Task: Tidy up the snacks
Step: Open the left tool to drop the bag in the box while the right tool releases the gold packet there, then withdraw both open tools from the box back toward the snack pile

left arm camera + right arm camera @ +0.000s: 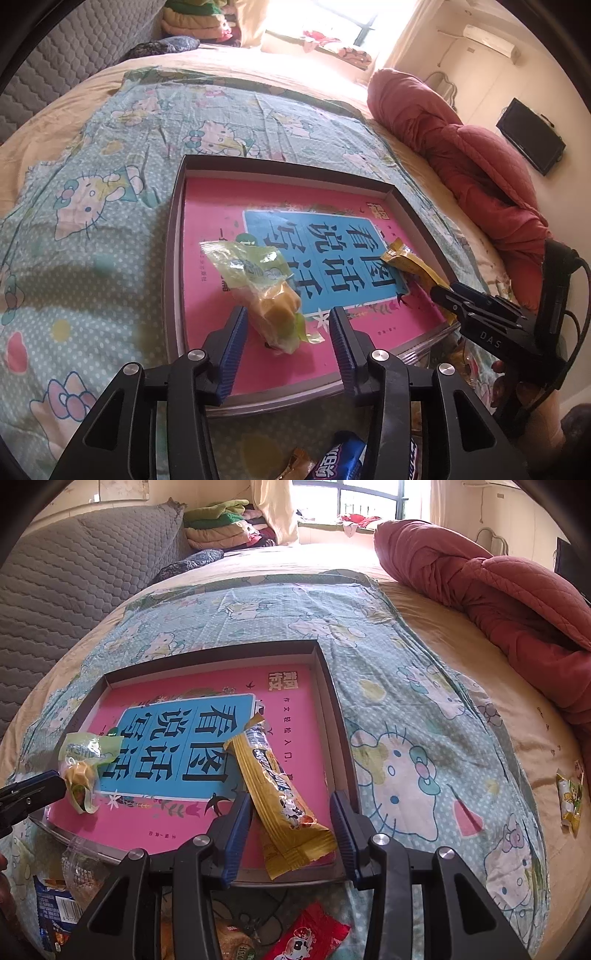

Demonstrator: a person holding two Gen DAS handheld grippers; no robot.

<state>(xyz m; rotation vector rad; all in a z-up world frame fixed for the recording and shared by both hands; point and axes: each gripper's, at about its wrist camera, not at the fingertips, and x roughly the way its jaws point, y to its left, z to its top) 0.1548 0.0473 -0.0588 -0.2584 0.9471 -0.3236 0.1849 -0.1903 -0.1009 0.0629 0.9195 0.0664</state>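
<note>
A shallow grey tray [280, 162] lies on the bed with a pink book inside. A green-wrapped cake [269, 299] rests on the book between the fingers of my left gripper [288, 328], which is open, its pads clear of the wrapper. My right gripper [291, 812] is shut on a yellow snack bar [277, 786] that slants over the tray's [332, 701] near right corner, its far end over the book. In the left wrist view the right gripper [443, 295] and bar [402, 258] appear at the tray's right side. The left gripper's tip [33, 786] shows beside the cake [81, 768].
Loose snacks lie in front of the tray: a blue packet [51, 904], a clear-wrapped one [81, 864] and a red packet [306, 934]. A small green and yellow snack [570, 801] sits far right on the bed. A red quilt [517, 602] is bunched at the back right.
</note>
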